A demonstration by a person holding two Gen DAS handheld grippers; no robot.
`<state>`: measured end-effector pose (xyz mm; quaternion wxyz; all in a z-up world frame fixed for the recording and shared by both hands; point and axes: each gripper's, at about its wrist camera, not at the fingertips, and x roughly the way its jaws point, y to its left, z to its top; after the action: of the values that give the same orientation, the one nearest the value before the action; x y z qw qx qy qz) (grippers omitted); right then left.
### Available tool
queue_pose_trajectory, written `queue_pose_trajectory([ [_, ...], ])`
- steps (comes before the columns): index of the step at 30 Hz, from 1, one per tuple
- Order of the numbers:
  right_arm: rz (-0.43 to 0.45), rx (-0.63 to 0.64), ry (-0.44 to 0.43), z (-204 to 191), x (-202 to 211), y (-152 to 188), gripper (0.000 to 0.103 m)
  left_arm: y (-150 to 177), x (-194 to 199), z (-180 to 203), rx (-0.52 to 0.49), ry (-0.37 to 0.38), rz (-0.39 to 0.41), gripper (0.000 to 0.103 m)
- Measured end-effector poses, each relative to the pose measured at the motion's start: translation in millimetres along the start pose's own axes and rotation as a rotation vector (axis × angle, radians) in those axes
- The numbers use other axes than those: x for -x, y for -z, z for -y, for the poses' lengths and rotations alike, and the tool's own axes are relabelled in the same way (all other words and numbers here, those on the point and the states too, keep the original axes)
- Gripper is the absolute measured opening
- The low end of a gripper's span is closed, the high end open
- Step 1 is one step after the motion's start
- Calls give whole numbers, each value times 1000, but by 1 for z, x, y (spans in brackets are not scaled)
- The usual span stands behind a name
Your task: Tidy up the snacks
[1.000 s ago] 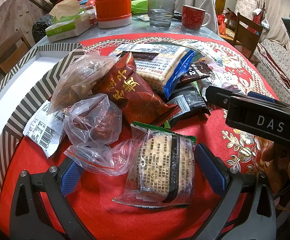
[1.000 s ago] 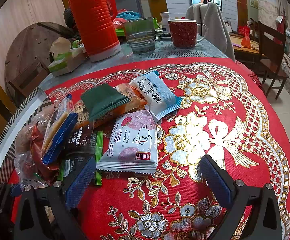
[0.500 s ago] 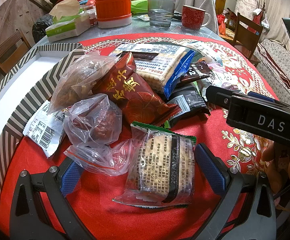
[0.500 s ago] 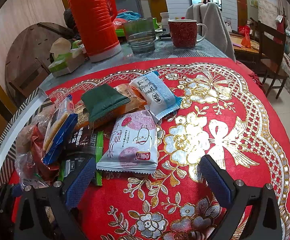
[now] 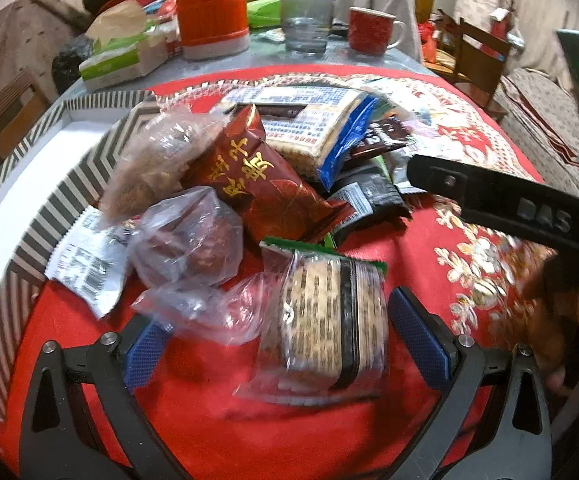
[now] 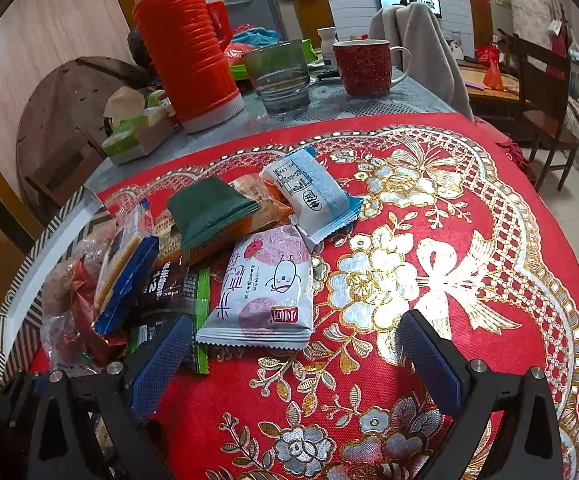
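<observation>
The left claw (image 5: 285,344) is spread wide, low over the red cloth (image 5: 369,256). A clear biscuit pack (image 5: 325,320) lies between its blue pads (image 5: 419,338), nearer the right pad, with a visible gap on that side. The left pad sits against a crumpled clear bag (image 5: 205,312); whether it presses on it cannot be told. Ahead of the claw, the pile holds a dark-red pouch (image 5: 261,184), a second clear bag (image 5: 187,236) to its left, and a blue-edged cracker pack (image 5: 313,124) further ahead. A white wrapper (image 5: 85,256) lies ahead-left, at the edge of a striped tray (image 5: 61,196).

The right claw (image 6: 289,356) is likewise spread, gripping nothing. A pink-and-white pack (image 6: 265,292) lies just ahead of it, toward the left pad; bare cloth lies between the pads. The left pad overlaps a black wrapper (image 6: 149,328) and a green strip (image 6: 201,316). Further ahead lie a green pack (image 6: 209,212) and a light-blue pack (image 6: 309,196), touching the pile. Well beyond stand a thermos (image 6: 189,48), a glass (image 6: 281,76) and a red mug (image 6: 365,68).
</observation>
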<state>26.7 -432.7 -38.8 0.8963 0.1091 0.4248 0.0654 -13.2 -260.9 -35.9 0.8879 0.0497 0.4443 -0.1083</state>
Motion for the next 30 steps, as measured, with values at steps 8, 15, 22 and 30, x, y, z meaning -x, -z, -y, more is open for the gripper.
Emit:
queue_pose_trajectory([
  [8, 1, -1, -1, 0, 0, -1, 103, 16, 97, -35, -108, 299, 425, 102],
  [15, 0, 2, 3, 1, 0, 0, 103, -33, 62, -125, 88, 521, 309, 102],
  [22, 0, 1, 2, 1, 0, 0, 103, -67, 0, -157, 455, 836, -47, 102],
  [30, 0, 2, 3, 0, 0, 0, 103, -67, -8, -179, 660, 640, -136, 102],
])
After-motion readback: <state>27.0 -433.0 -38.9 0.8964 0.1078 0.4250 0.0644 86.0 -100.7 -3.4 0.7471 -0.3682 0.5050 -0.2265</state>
